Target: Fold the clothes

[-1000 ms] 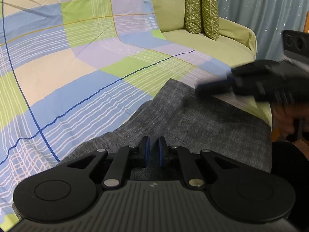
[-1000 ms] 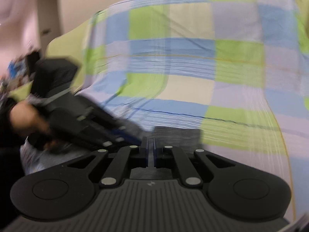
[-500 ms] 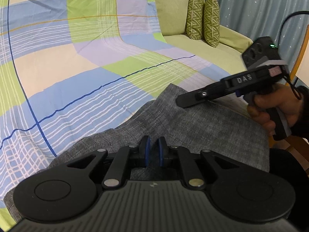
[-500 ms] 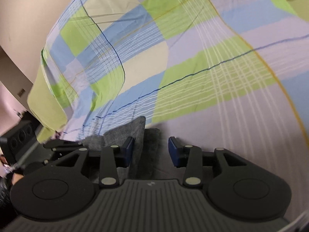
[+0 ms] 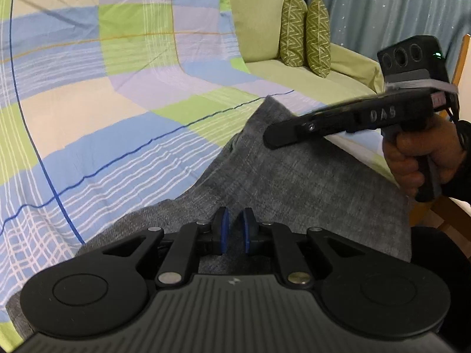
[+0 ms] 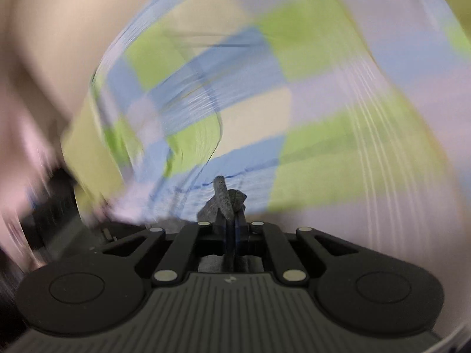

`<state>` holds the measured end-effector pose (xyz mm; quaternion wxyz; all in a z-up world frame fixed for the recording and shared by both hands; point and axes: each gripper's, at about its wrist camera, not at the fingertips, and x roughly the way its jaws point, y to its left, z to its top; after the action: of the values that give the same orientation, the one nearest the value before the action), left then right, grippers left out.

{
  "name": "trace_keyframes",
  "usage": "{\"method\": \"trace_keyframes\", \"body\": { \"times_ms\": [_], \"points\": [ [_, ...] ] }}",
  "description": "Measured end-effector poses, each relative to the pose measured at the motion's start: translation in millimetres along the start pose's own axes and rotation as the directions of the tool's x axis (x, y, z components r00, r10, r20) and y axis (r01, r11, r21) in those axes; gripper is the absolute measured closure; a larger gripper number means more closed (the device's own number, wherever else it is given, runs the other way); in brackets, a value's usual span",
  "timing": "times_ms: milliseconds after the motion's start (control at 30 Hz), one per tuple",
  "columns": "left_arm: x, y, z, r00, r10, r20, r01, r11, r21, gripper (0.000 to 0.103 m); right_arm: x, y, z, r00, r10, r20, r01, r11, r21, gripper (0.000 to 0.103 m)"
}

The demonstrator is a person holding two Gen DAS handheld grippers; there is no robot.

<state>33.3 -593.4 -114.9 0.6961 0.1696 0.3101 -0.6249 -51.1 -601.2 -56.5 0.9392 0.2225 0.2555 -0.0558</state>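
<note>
Right hand-held gripper point(image 6: 232, 229) clenched on a bunched edge of the grey garment point(image 5: 309, 188); left hand-held gripper point(image 5: 234, 234) slightly parted, gripping nothing visible. Best carried across slowly, keeping the fold square on the checked sheet point(image 5: 117, 123)

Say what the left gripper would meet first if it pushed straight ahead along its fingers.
Probably the grey garment: the left gripper sits low over it, and the cloth fills the line ahead. Farther on is the checked sheet. Depth is unclear, so contact could come almost at once.

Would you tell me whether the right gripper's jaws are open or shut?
Shut: the right gripper pinches a bunched edge of the grey garment between its blue pads.
</note>
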Motion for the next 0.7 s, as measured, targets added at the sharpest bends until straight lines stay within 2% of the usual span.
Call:
{"method": "trace_keyframes", "body": {
  "times_ms": [67,100,133,200,233,300,333,400,467,500,600,700],
  "points": [
    [-0.9,-1.6,0.8,1.000,0.004,-0.003,-0.004,1.000,0.003,0.089,10.1,-3.2,1.0,0.999,-0.022,-0.034,0.021,0.999,-0.028,0.100],
    [-1.4,-2.4,1.2,1.000,0.006,-0.005,-0.006,1.000,0.005,0.089,21.5,-25.3,-4.3,0.997,0.008,-0.077,-0.003,0.998,0.065,0.098],
    [-1.8,-3.2,1.6,1.000,0.008,-0.006,-0.008,1.000,0.007,0.089,23.9,-33.7,-6.4,0.996,0.015,-0.083,-0.006,0.995,0.101,0.096],
    [-2.8,-4.8,2.4,1.000,0.012,-0.009,-0.011,1.000,0.010,0.089,17.3,-50.2,-11.5,0.998,0.014,-0.054,-0.003,0.980,0.200,0.094],
    [-3.2,-5.6,2.8,1.000,0.013,-0.011,-0.013,1.000,0.012,0.088,13.6,-50.4,-12.0,0.999,-0.010,-0.045,0.019,0.979,0.203,0.092],
    [-4.2,-7.2,3.5,1.000,0.017,-0.013,-0.017,1.000,0.015,0.079,-8.8,-43.6,-13.0,0.992,-0.123,-0.004,0.121,0.971,0.208,0.089],
    [-10.0,-13.4,4.7,1.000,0.020,-0.004,-0.020,0.999,0.030,0.075,-19.6,-43.1,-15.4,0.992,-0.127,0.018,0.119,0.966,0.228,0.089],
    [-18.1,-27.4,9.3,1.000,-0.012,0.009,0.012,0.998,0.062,0.075,-41.0,-42.7,-20.7,0.990,-0.124,0.062,0.103,0.958,0.269,0.089],
    [-18.7,-35.0,12.5,1.000,-0.026,0.009,0.025,0.996,0.084,0.072,-69.9,-29.4,-43.4,0.991,-0.103,0.089,0.069,0.945,0.319,0.088],
    [-17.3,-41.0,15.4,0.999,-0.034,0.008,0.033,0.994,0.104,0.072,-71.1,-25.6,-44.4,0.991,-0.103,0.090,0.068,0.944,0.324,0.088],
    [-3.2,-56.6,24.3,0.998,-0.069,-0.009,0.070,0.988,0.141,0.072,-101.0,-4.0,-76.8,0.991,-0.098,0.091,0.056,0.922,0.384,0.088],
    [11.6,-66.9,28.7,0.994,-0.103,-0.044,0.109,0.981,0.162,0.071,-114.8,5.8,-97.0,0.993,-0.071,0.098,0.024,0.910,0.415,0.082]
  ]
}}
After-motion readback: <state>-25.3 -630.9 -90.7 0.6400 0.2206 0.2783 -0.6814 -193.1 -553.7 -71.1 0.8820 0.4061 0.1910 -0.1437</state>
